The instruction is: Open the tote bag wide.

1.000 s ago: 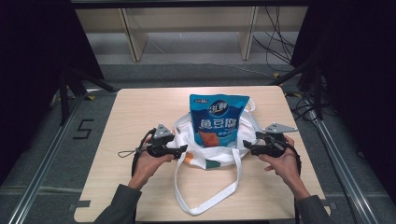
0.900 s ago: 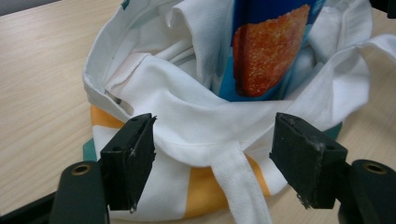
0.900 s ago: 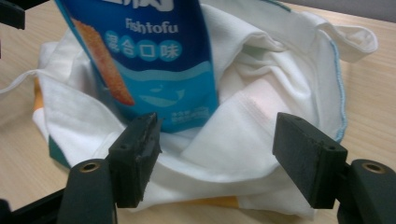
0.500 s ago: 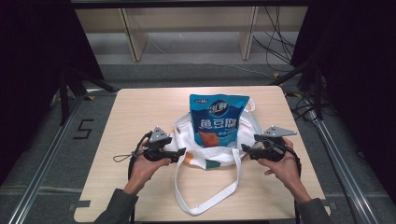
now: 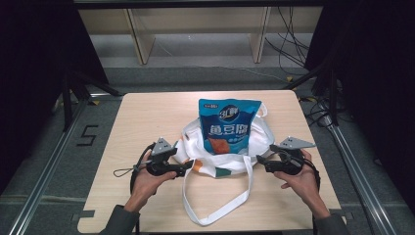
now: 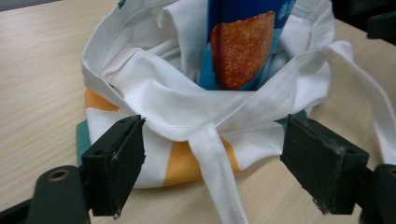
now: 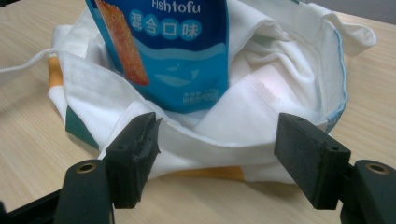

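A white cloth bag (image 5: 222, 149) lies mid-table with a blue snack pouch (image 5: 227, 126) standing in its mouth. The left gripper (image 5: 187, 169), jaws just opened wide, sits at the bag's left edge, possibly brushing the cloth. The right gripper (image 5: 260, 162) is spread wide at its right edge, gripping nothing.

bare table (image 5: 147, 117) lies left of, right of and beyond the tote bag (image 5: 222, 164); its strap loop (image 5: 215, 205) crosses the near side.
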A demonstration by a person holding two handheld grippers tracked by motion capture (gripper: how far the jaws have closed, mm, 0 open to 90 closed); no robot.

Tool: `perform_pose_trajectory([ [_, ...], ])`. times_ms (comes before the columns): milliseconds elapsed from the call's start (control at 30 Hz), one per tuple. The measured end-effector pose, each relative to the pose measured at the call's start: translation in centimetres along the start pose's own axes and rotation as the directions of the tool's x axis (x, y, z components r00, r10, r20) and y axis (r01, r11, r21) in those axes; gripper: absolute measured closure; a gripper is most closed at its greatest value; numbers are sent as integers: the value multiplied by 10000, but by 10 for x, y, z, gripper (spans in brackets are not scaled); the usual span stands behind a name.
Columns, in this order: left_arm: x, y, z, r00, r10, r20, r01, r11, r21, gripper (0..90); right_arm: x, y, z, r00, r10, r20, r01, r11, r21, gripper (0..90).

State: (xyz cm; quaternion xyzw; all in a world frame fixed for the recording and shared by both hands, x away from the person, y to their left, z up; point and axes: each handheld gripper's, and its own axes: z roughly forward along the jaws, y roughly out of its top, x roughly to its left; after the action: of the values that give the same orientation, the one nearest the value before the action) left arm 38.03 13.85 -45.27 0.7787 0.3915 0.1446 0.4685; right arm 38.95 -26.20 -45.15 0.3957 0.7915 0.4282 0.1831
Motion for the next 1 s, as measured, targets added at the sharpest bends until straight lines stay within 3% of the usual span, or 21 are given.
perform_pose_trajectory([
  [33, -1, -1, 0, 10000, 9, 36, -9, 10000, -46, 189, 1, -1, 0, 9998, 29, 196, -27, 10000, -59, 313],
  [167, -2, -5, -1, 10000, -32, 46, 33, 10000, -84, 157, 4, -4, -1, 9998, 181, 84, -181, 9998, 47, 313],
  [300, -5, -10, -2, 9998, 41, 206, -39, 10000, -79, 156, 4, -10, -5, 9997, -89, 248, 85, 9998, 165, 313],
  [367, -7, -11, -2, 9996, -24, 291, 24, 10000, -9, 156, 6, -11, -6, 9995, 153, 268, -159, 9997, 197, 313],
  [400, -8, -12, -3, 9996, 19, 264, -17, 10000, -61, 156, 4, -13, -6, 9996, -115, 270, 109, 9997, 210, 313],
  [467, -10, -14, -4, 9992, 211, 352, -211, 9998, -10, 156, 3, -16, -8, 9998, -21, 190, 17, 9998, 200, 313],
  [567, -13, -17, -4, 9994, 71, 338, -70, 10000, -22, 156, 5, -18, -10, 9993, 289, 237, -295, 9993, 242, 313],
  [633, -16, -19, -5, 9994, 59, 342, -58, 10000, -22, 157, 4, -20, -9, 9999, 41, 156, -44, 9998, 198, 313],
  [667, -18, -21, -5, 9993, 119, 355, -117, 9999, -65, 157, 6, -21, -9, 9996, 264, 54, -266, 9993, 245, 313],
  [733, -19, -23, -7, 9988, 351, 349, -352, 9994, 40, 157, 7, -23, -10, 9996, 230, 145, -234, 9993, 283, 309],
  [767, -20, -24, -7, 9980, 452, 439, -454, 9990, 38, 157, 5, -23, -10, 9998, -169, 126, 165, 9995, 269, 305],
  [800, -21, -25, -9, 9977, 595, 323, -596, 9982, 49, 157, 8, -24, -10, 9997, 229, 28, -230, 9986, 478, 295],
  [833, -19, -26, -11, 9964, 777, 353, -780, 9969, 66, 157, 6, -24, -9, 9996, -211, 171, 206, 9993, 297, 290],
  [867, -19, -29, -12, 9973, 676, 299, -678, 9977, 64, 157, 9, -26, -10, 9999, 96, 71, -99, 9988, 488, 290],
  [1000, -20, -35, -15, 9977, 627, 254, -629, 9980, 67, 157, 12, -28, -10, 9999, 169, -36, -167, 9986, 506, 290],
])
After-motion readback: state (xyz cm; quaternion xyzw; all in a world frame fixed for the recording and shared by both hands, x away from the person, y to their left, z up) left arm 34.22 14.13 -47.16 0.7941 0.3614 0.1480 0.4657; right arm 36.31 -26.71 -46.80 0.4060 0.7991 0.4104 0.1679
